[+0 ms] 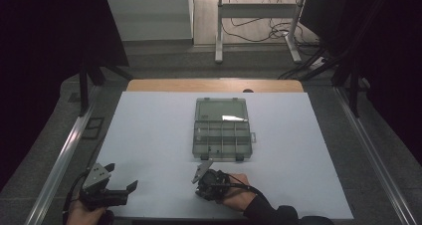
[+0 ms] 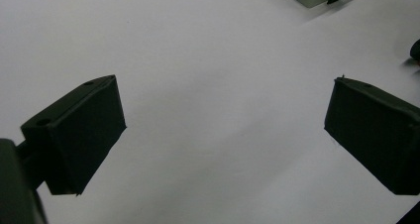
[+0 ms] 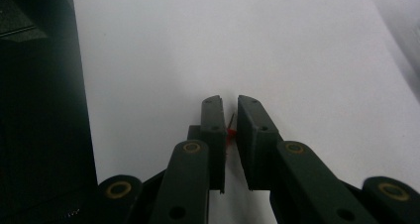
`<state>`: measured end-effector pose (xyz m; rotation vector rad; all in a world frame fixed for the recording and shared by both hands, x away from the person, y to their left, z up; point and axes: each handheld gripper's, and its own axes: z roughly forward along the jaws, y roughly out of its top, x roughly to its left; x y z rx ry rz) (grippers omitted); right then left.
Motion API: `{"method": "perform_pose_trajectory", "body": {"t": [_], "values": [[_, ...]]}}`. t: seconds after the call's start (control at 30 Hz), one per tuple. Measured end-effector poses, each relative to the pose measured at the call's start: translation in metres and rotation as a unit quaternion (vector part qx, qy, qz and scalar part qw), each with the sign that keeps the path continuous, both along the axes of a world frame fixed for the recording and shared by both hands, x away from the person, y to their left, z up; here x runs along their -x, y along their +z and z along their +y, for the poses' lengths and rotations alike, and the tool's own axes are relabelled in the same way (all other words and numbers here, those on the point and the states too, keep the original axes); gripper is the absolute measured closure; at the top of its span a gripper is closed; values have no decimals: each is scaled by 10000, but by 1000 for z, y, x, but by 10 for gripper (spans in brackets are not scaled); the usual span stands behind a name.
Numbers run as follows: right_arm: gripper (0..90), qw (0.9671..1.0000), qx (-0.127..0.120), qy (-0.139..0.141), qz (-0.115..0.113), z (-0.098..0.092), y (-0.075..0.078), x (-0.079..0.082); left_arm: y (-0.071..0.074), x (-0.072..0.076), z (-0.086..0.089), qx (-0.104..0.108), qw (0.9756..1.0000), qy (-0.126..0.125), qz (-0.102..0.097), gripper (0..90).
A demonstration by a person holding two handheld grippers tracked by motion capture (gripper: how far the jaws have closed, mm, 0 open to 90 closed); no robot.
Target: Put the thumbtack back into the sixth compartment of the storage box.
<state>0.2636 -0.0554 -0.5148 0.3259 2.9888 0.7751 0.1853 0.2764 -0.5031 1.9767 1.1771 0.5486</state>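
Right gripper [image 3: 227,116] – jaws pinching a small red pin [image 3: 230,133] | left gripper [image 2: 223,135] – jaws spread above white table [image 1: 149,135] | organizer box [image 1: 221,128] – lid open

Left claw [image 2: 225,130] spread wide, right claw [image 3: 229,135] apparently pinched

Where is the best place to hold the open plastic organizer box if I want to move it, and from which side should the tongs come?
Probably the near front wall of the organizer box, taken from the person's side. The box lies flat with its lid folded open toward the far end, so the hinge side is blocked, while the front wall faces the open left tongs. The right tongs are shut on a small red item.
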Motion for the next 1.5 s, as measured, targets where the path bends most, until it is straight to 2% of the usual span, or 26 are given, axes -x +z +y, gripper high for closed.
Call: {"method": "perform_pose_trajectory", "body": {"t": [0.4,0.87,1.5], "values": [[817,9999,-68,-123,-21,-2,4,-3,0,0,0,3,10000,1,1,26],[817,9989,-333,-332,-68,-10,16,-12,0,0,0,-6,10000,0,10,26],[818,9949,-654,-758,-153,-24,35,-32,0,0,0,-6,10000,8,16,27]]}}
